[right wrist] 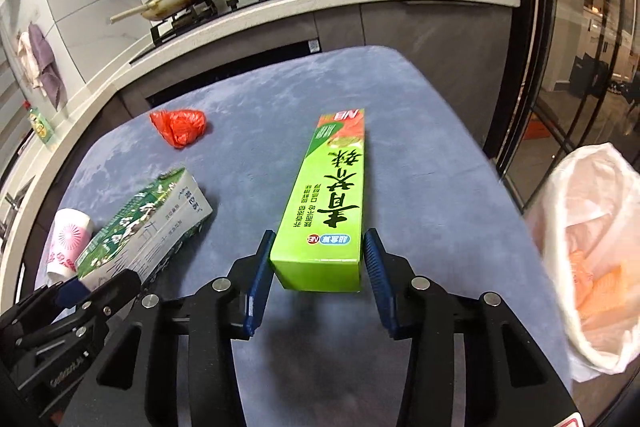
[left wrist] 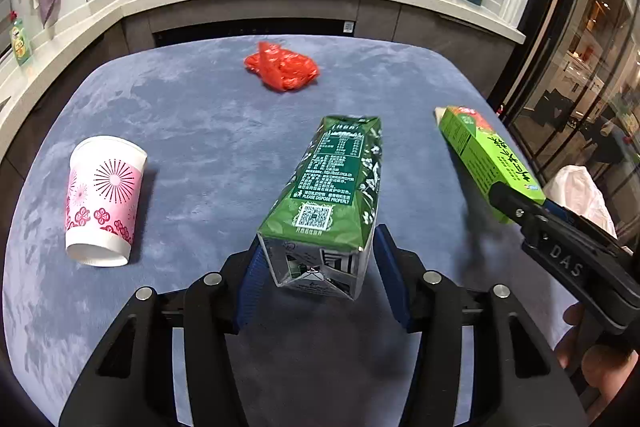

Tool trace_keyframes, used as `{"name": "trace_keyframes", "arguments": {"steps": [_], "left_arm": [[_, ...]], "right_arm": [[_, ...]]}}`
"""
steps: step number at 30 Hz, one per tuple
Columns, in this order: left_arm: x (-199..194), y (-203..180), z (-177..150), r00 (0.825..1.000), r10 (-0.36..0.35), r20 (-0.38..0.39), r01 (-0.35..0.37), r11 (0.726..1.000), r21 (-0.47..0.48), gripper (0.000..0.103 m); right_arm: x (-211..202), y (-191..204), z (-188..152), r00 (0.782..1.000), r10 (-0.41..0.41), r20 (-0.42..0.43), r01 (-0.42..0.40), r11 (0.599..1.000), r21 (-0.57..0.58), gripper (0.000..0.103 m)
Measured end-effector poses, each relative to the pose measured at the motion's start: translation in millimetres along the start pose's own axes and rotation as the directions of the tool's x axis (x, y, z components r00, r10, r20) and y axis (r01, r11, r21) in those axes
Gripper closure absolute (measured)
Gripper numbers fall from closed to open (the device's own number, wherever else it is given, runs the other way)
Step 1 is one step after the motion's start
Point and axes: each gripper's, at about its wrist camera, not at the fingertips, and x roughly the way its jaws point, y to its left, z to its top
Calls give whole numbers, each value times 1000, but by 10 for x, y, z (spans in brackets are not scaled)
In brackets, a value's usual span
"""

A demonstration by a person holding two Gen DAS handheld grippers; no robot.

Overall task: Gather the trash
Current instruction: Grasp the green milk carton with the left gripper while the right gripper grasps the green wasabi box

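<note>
My left gripper (left wrist: 318,243) is shut on the near end of a dark green drink carton (left wrist: 336,171), which is lifted a little off the blue cloth and casts a shadow. My right gripper (right wrist: 319,235) is shut on the near end of a long light green box (right wrist: 332,195), also raised above the table. In the right wrist view the carton (right wrist: 148,223) and the left gripper (right wrist: 100,283) show at lower left. In the left wrist view the box (left wrist: 476,151) shows at right.
On the blue-covered table (left wrist: 200,131) a pink and white paper cup (left wrist: 102,199) lies at the left and a crumpled red plastic bag (left wrist: 282,67) lies at the far side. A white bin bag (right wrist: 596,227) stands open past the table's right edge. A kitchen counter with pans runs behind.
</note>
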Motion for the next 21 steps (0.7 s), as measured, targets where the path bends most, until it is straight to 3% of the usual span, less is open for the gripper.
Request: {"name": "trace_keyframes", "arguments": {"steps": [21], "left_arm": [[-557, -961, -50, 995, -89, 47, 82, 989, 121, 56]], "right_arm": [[-965, -709, -4, 990, -12, 142, 1, 997, 77, 65]]}}
